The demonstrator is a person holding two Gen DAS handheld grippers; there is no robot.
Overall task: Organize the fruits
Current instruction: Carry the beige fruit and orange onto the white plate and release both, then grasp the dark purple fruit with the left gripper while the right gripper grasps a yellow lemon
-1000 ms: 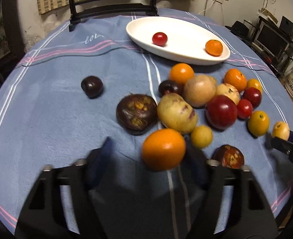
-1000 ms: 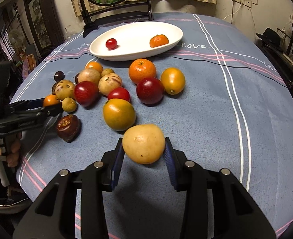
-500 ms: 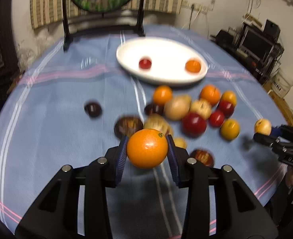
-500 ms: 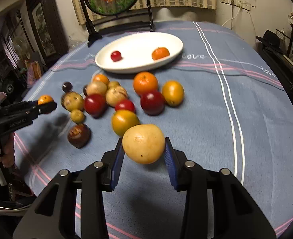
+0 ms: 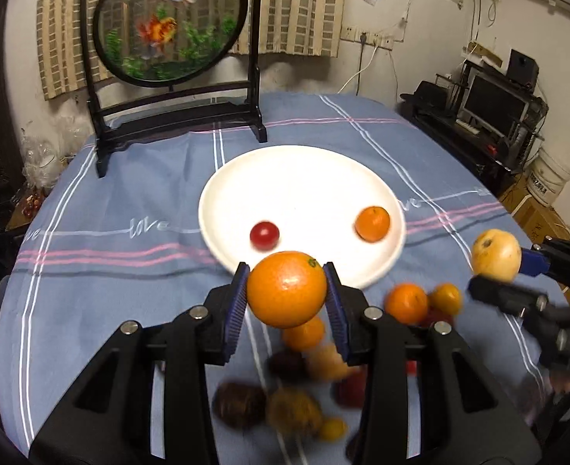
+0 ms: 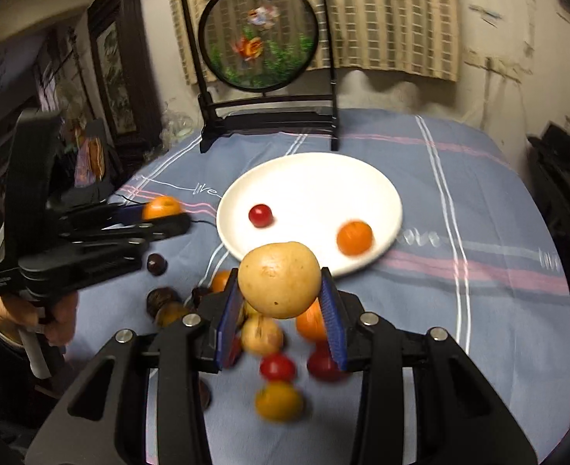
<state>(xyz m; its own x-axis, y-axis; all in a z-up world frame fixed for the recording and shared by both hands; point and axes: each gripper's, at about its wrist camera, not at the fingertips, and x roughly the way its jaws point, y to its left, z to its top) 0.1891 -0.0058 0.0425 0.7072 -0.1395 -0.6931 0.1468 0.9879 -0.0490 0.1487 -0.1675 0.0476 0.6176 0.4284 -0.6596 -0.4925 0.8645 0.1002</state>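
Note:
My left gripper [image 5: 286, 290] is shut on a large orange [image 5: 286, 288] and holds it in the air just short of the white oval plate [image 5: 300, 178]. My right gripper [image 6: 281, 292] is shut on a yellow-tan round fruit [image 6: 279, 279], also lifted, near the plate [image 6: 323, 178]. The plate holds a small red fruit [image 5: 264, 235] and a tangerine [image 5: 372, 223]. Several loose fruits [image 5: 407, 304] lie blurred on the blue cloth below both grippers. The right gripper with its fruit shows in the left wrist view [image 5: 496, 255]; the left gripper shows in the right wrist view [image 6: 161, 209].
A round goldfish screen on a black stand [image 5: 168, 23] stands at the table's far edge behind the plate. A dark small fruit [image 6: 156, 263] lies apart at the left. Electronics and a monitor [image 5: 494, 100] stand off the table to the right.
My left gripper closed on the orange and lifted it toward the plate. My right gripper rose with its yellow fruit and moved toward the plate too.

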